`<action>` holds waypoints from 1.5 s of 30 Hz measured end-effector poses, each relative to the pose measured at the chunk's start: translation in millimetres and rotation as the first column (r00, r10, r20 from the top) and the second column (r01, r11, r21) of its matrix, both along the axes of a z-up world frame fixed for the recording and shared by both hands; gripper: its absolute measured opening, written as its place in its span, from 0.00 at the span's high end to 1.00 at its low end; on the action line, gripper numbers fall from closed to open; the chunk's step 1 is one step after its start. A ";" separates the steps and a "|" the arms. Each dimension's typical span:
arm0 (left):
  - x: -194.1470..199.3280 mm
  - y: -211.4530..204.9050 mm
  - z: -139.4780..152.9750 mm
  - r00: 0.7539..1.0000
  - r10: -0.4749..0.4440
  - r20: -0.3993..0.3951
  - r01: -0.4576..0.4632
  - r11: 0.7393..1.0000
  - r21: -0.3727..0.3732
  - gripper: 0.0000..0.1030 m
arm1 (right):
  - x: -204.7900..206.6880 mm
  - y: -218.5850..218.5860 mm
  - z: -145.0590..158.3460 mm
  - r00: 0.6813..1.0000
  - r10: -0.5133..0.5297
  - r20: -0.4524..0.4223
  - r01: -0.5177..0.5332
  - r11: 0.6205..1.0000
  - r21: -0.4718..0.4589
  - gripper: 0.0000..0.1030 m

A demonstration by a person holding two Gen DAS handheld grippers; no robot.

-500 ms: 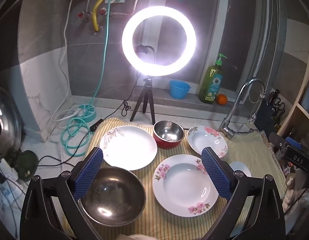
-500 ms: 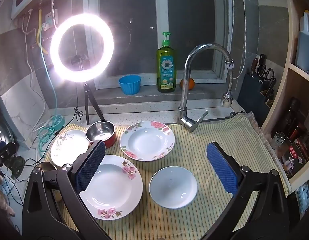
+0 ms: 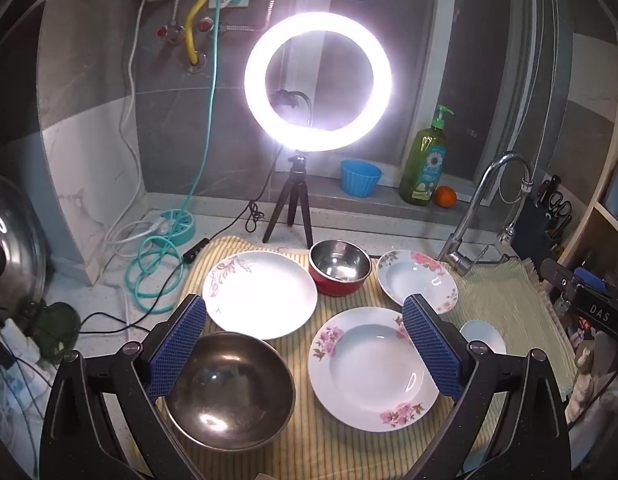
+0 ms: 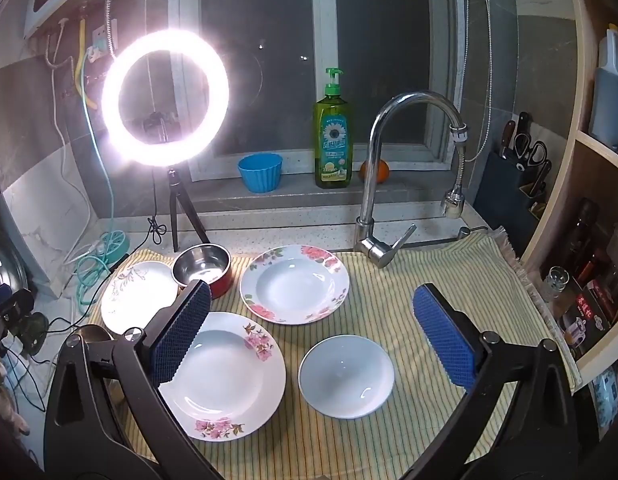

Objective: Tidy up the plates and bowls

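steel mixing bowl point(image 3: 229, 390): your left pad covers its left rim in the left wrist view; in the right wrist view you see only a sliver behind the finger.
small white bowl point(image 3: 483, 336): mostly hidden behind your right finger in the left wrist view.
near floral plate point(image 4: 223, 376): your pad overlaps its left edge.
pot lid point(image 3: 13, 244): cut off by the left edge.
bottle label point(image 4: 334, 148): print too small for you to read.

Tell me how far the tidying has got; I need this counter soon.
Nothing looks done: the plates, like the pink-flowered plate, and the bowls, like the big steel bowl, all lie singly on the striped cloth. Nothing is in hand: left gripper and right gripper are open. All stacking remains.
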State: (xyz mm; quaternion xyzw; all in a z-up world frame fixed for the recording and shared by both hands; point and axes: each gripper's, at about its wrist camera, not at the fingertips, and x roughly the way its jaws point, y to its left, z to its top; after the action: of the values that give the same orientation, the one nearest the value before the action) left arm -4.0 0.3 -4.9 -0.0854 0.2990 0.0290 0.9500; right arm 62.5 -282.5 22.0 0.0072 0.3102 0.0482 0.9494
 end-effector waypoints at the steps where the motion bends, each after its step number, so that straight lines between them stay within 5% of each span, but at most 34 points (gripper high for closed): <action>1: -0.1 0.2 -0.4 1.000 0.000 0.000 0.000 1.000 0.002 0.04 | 0.3 -0.6 1.3 1.000 0.000 0.001 0.000 1.000 -0.001 0.00; 45: 19.2 -3.5 0.1 1.000 -0.016 -0.011 0.016 1.000 0.014 0.04 | 15.2 14.6 -11.6 1.000 0.008 -0.001 -0.008 1.000 -0.019 0.00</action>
State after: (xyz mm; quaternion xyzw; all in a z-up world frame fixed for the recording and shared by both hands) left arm 15.1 -3.1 -4.9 -0.0759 0.3046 0.0238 0.9491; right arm 77.7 -267.9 10.4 -0.0029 0.3113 0.0490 0.9491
